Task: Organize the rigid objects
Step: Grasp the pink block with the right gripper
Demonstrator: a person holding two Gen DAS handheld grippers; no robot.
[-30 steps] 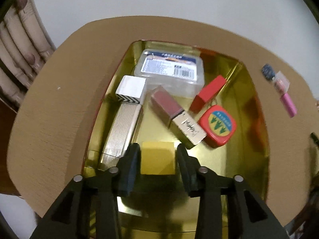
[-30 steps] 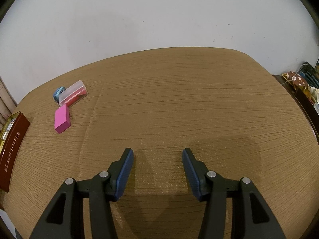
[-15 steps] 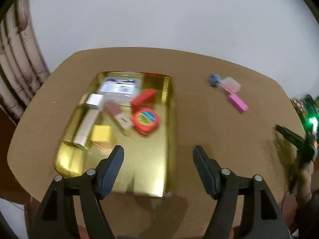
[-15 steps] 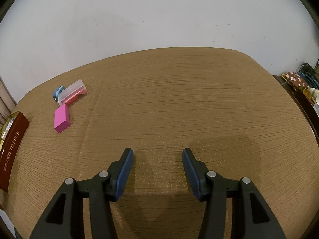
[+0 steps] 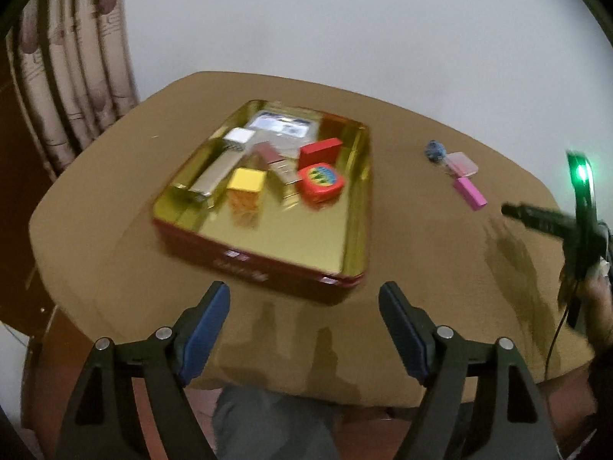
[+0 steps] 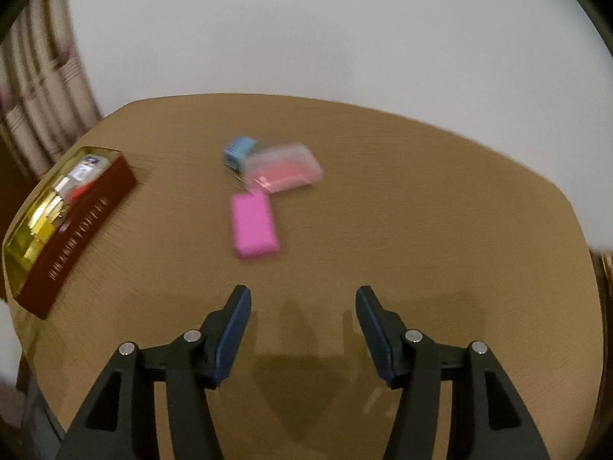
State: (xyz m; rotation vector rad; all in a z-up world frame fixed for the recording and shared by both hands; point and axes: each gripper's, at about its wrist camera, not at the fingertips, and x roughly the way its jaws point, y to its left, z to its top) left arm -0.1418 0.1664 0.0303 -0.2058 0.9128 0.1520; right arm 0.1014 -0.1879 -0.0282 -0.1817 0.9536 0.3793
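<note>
A red tin with a gold inside (image 5: pixel 268 264) (image 6: pixel 82 222) lies on the brown table. It holds a yellow cube (image 5: pixel 247 180), a red tape measure (image 5: pixel 320 182), a red block (image 5: pixel 320 151), a silver ribbed case (image 5: pixel 216 170) and a clear box (image 5: pixel 283 126). My left gripper (image 5: pixel 304 303) hangs near the table's front edge, short of the tin, jaws opening with nothing between them. My right gripper (image 6: pixel 302 304) hovers just short of a pink block (image 6: pixel 254 226), a clear case with pink contents (image 6: pixel 283 166) and a small blue item (image 6: pixel 239 149); its jaws are opening and empty.
The right gripper with a green light (image 5: pixel 574 207) and the hand holding it (image 5: pixel 597 306) show at the right of the left wrist view. A curtain (image 5: pixel 72 76) hangs at the far left. A white wall stands behind the table. A grey-clad leg (image 5: pixel 268 421) is below the table edge.
The left gripper let go of the yellow cube in the tin, opened wide and drew back to the table's near edge. The right gripper swung left towards the pink block and widened.
</note>
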